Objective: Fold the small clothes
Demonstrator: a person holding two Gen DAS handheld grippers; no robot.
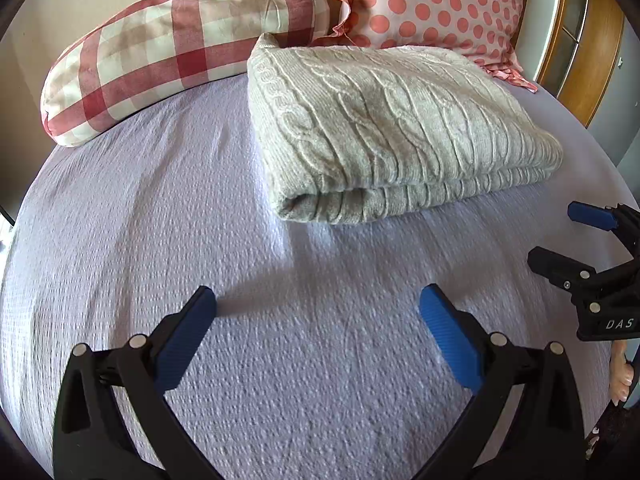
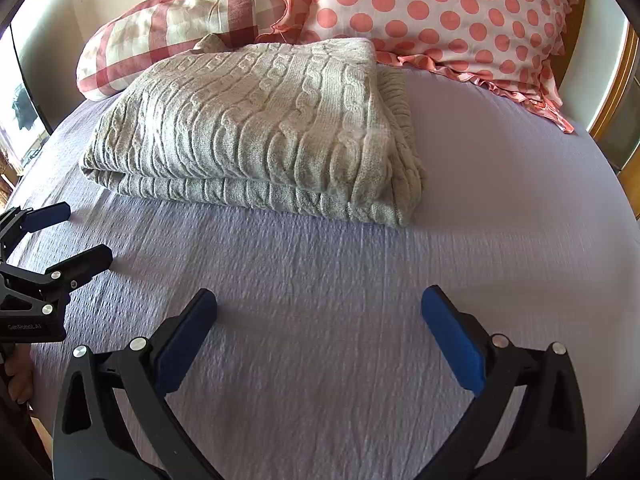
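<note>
A cream cable-knit sweater point(image 1: 384, 128) lies folded into a thick rectangle on the lilac bedspread point(image 1: 200, 208); it also shows in the right wrist view point(image 2: 256, 128). My left gripper point(image 1: 318, 304) is open and empty, hovering over bare bedspread in front of the sweater. My right gripper point(image 2: 319, 306) is open and empty too, also short of the sweater's near edge. Each gripper shows in the other's view: the right one at the right edge point(image 1: 560, 236), the left one at the left edge point(image 2: 84, 236), both with jaws apart.
A red-and-cream checked bolster pillow point(image 1: 180, 48) and a pink polka-dot pillow point(image 1: 436, 0) lie behind the sweater at the head of the bed. A wooden frame point(image 1: 580, 40) stands at the far right. The bedspread point(image 2: 360, 280) stretches wide before the grippers.
</note>
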